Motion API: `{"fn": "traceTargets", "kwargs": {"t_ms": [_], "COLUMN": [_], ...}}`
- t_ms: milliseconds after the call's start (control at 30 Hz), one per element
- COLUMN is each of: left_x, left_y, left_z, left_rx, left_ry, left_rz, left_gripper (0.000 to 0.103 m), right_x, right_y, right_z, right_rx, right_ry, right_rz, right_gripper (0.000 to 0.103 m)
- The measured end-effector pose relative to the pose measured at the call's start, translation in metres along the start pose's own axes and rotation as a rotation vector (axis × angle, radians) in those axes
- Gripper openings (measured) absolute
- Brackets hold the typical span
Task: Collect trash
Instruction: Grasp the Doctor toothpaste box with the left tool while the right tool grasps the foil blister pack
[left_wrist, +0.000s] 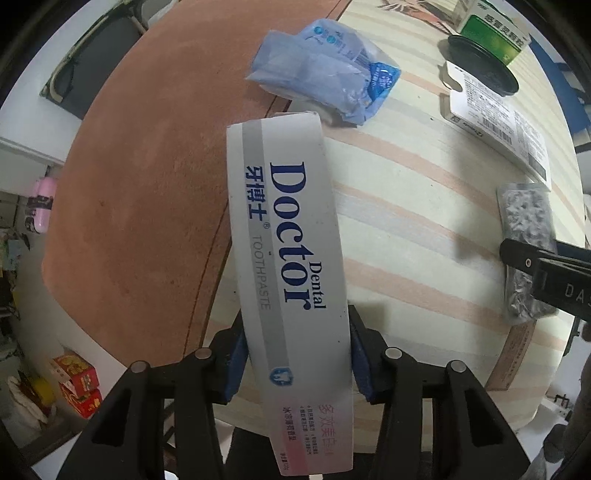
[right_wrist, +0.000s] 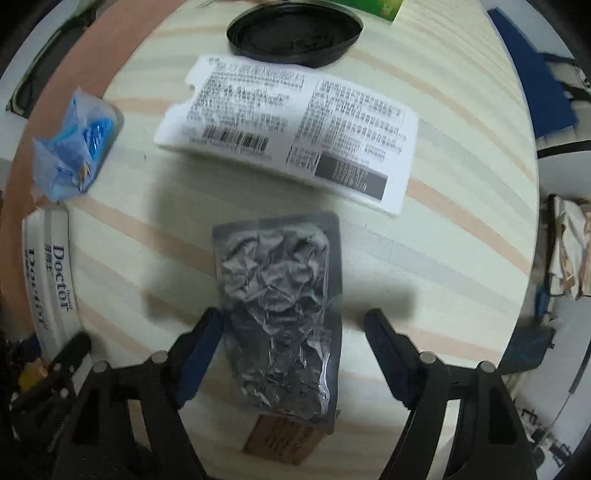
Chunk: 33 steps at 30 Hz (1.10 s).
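Observation:
My left gripper (left_wrist: 295, 354) is shut on a white "Doctor Dental" toothpaste box (left_wrist: 288, 236), held lengthwise above the striped tabletop (left_wrist: 424, 229). The box also shows at the left edge of the right wrist view (right_wrist: 51, 273). My right gripper (right_wrist: 293, 328) is open, its fingers on either side of a crumpled silver foil packet (right_wrist: 280, 306) lying on the table. The left finger touches the packet's edge; the right finger stands apart. The packet also shows in the left wrist view (left_wrist: 524, 243), with the right gripper over it. A crumpled blue plastic wrapper (left_wrist: 325, 70) lies farther back.
A white printed package (right_wrist: 291, 136) lies beyond the foil packet, with a black round lid (right_wrist: 295, 33) and a green box (left_wrist: 495, 29) behind it. A brown cardboard piece (right_wrist: 280, 439) lies under the packet's near end. A terracotta cushion (left_wrist: 147, 166) borders the table's left.

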<state>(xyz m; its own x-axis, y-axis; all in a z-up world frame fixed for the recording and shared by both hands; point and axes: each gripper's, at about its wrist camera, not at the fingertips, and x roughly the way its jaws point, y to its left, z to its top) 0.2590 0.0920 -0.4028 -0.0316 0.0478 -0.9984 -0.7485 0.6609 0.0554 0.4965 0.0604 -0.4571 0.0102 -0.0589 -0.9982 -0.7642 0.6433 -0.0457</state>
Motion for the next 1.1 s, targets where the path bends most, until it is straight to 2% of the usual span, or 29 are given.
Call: {"fn": "traceTargets", "kwargs": {"t_ms": [100, 167, 333, 367, 500, 700, 833, 900, 933, 967, 1100], "left_x": [-0.003, -0.009, -0.025, -0.028, -0.045, -0.07, -0.08, -0.085, -0.087, -0.088, -0.087], "left_y": [-0.006, -0.007, -0.008, -0.008, -0.008, -0.016, -0.01, -0.004, -0.002, 0.001, 0.02], "left_z": [0.0, 0.0, -0.002, -0.002, -0.005, -0.013, -0.021, -0.029, -0.033, -0.038, -0.047], "left_rx": [0.009, 0.015, 0.021, 0.023, 0.032, 0.042, 0.047, 0.046, 0.049, 0.05, 0.066], "left_ry": [-0.009, -0.029, -0.061, -0.066, -0.093, -0.137, -0.151, -0.155, -0.159, -0.164, -0.176], "left_rz": [0.012, 0.025, 0.038, 0.04, 0.045, 0.043, 0.026, 0.013, 0.008, -0.001, -0.028], "left_gripper": [0.044, 0.044, 0.044, 0.044, 0.044, 0.044, 0.044, 0.044, 0.044, 0.044, 0.044], "right_x": [-0.003, -0.006, -0.01, -0.008, -0.019, -0.04, -0.05, -0.059, -0.062, -0.066, -0.067], "right_y": [-0.008, -0.003, -0.004, 0.007, 0.014, 0.019, -0.002, 0.001, 0.001, -0.001, 0.003], "right_z": [-0.005, -0.01, -0.012, -0.019, -0.043, -0.053, -0.048, -0.052, -0.055, -0.059, -0.072], "right_rx": [0.028, 0.024, 0.033, 0.039, 0.043, 0.038, 0.051, 0.057, 0.06, 0.064, 0.087], "right_ry": [-0.021, -0.034, -0.042, -0.046, -0.071, -0.114, -0.139, -0.15, -0.157, -0.162, -0.161], "right_rz": [0.015, 0.015, 0.019, 0.025, 0.062, 0.092, 0.139, 0.154, 0.16, 0.167, 0.169], "right_gripper": [0.075, 0.065, 0.064, 0.058, 0.058, 0.058, 0.058, 0.058, 0.054, 0.025, 0.023]}}
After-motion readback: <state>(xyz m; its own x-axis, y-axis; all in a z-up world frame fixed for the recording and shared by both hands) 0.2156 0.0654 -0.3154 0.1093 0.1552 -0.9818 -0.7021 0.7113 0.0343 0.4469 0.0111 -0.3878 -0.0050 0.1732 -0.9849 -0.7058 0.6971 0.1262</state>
